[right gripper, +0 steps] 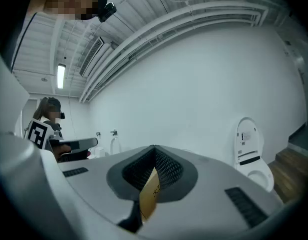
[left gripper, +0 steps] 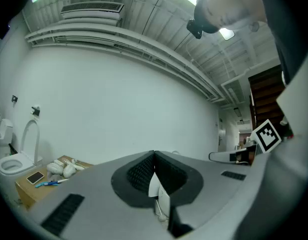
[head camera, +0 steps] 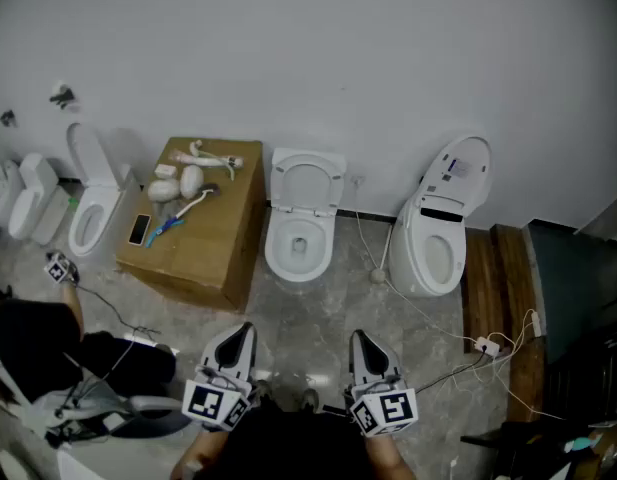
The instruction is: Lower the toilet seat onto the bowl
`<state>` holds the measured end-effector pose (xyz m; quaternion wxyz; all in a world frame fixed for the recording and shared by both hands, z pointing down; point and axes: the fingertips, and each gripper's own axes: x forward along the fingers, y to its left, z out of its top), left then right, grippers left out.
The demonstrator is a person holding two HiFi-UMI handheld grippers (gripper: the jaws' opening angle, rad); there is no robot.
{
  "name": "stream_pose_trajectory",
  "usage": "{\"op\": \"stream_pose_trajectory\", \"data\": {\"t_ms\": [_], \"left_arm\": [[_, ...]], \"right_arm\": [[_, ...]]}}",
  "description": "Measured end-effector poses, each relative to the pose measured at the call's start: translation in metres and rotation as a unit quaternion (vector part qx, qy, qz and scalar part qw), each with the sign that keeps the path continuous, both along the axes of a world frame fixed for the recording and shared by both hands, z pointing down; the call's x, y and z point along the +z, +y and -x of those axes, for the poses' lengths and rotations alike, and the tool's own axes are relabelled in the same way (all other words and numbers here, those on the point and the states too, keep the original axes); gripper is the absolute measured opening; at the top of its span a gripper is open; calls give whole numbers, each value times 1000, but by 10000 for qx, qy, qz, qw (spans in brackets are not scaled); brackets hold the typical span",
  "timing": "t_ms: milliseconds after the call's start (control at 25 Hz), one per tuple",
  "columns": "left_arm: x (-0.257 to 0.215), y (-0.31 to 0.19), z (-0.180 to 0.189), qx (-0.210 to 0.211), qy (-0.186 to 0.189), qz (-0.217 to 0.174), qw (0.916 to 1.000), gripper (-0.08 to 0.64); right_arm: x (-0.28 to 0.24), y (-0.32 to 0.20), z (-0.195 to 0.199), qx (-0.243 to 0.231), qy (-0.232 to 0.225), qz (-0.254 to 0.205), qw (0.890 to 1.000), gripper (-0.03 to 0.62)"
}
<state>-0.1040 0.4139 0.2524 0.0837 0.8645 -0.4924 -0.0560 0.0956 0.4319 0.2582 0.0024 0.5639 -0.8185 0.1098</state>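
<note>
a row of toilets on a grey stone floor against a white wall; both tongs closed.
the middle toilet seat stands raised above its bowl. just left of it, a cardboard box carries white fittings and a phone. the left gripper and right gripper are well short of the seat, jaws pressed together.

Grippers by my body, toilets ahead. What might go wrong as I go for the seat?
Three toilets stand open: the middle toilet, the right toilet and the left toilet; the wrong seat may get lowered.
Cables cross the floor ahead; feet might snag.
The left gripper and right gripper are shut, so a pushed seat may slam.
</note>
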Motion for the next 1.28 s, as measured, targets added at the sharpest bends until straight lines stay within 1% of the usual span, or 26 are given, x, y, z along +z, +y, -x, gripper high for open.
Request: {"op": "stream_pose_trajectory", "data": {"t_ms": [280,400,480,600,680,720,760,800,840,880,960,1200,1280], "left_arm": [[-1,-15,9,-17,20,2,10000,22],[-3,-2,5,-10,29,-24,10000,21],[-3,2,4,4,26,-42,10000,21],[-5,4,5,47,-26,-124,9999,21],[-6,6,4,111,-64,-248,9996,22],[-3,5,4,137,-49,-275,9995,23],[4,2,4,153,-15,-230,9996,25],[14,-1,6,164,8,-112,9998,82],[25,-4,7,182,-11,28,9998,220],[33,-5,9,205,-67,133,9997,247],[36,-6,14,251,-162,181,9994,247],[27,-13,29,428,-151,50,9990,247],[27,-13,34,559,-177,-26,9983,247]], "right_arm": [[-3,-14,8,26,27,-49,10000,21],[-5,-1,4,30,38,-83,10000,21],[-10,3,3,68,47,-175,9998,21],[-24,5,1,238,10,-511,9984,23],[-22,3,1,276,28,-538,9982,25],[-15,0,2,227,49,-413,9989,76],[-6,-4,5,155,71,-227,9996,171],[4,-6,8,91,98,-44,9999,217],[11,-6,11,54,133,81,9999,219],[15,-6,14,39,173,138,9997,219],[17,-5,21,22,211,139,9997,216],[15,-12,47,-40,215,167,9996,207],[13,-14,57,-65,188,156,9997,188]]}}
